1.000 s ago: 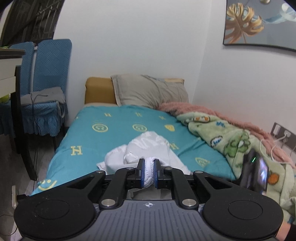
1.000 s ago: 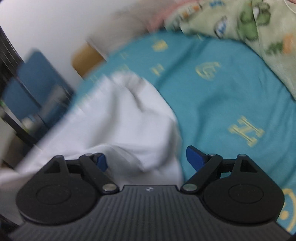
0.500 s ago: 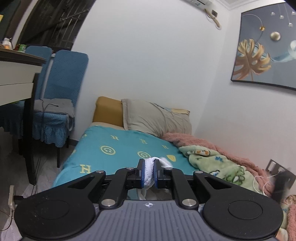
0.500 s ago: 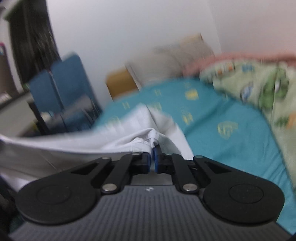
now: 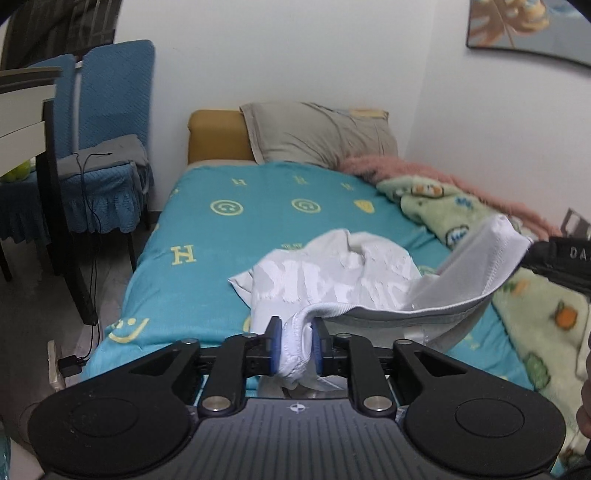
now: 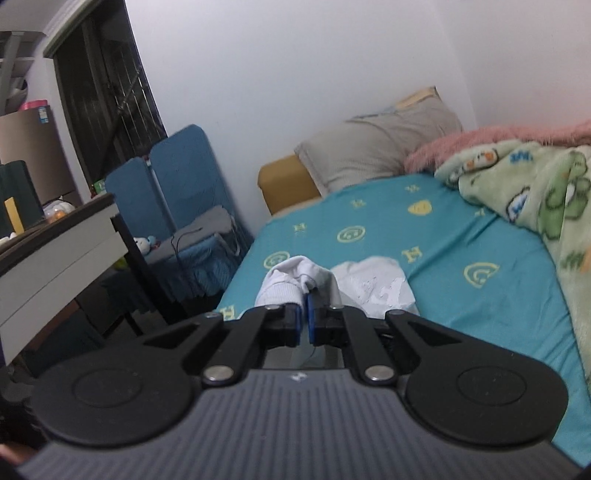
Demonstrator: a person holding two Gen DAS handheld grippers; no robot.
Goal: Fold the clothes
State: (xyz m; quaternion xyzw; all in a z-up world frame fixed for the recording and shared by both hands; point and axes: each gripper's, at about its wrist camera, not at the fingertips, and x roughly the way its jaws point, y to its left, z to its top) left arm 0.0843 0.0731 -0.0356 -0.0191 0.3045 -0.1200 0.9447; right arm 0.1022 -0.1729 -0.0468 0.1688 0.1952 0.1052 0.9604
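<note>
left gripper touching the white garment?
Touching. Left wrist view: left gripper is shut on a bunched edge of the white garment, fabric pinched between its blue pads.

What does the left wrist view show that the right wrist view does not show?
Only the left wrist view shows the picture on the wall, the garment's hem stretched toward the right tongs, and the left tongs. Only the right wrist view shows the dark window and a cardboard box. Both show the white garment, the teal bed sheet, the pillow and the blue chairs.
</note>
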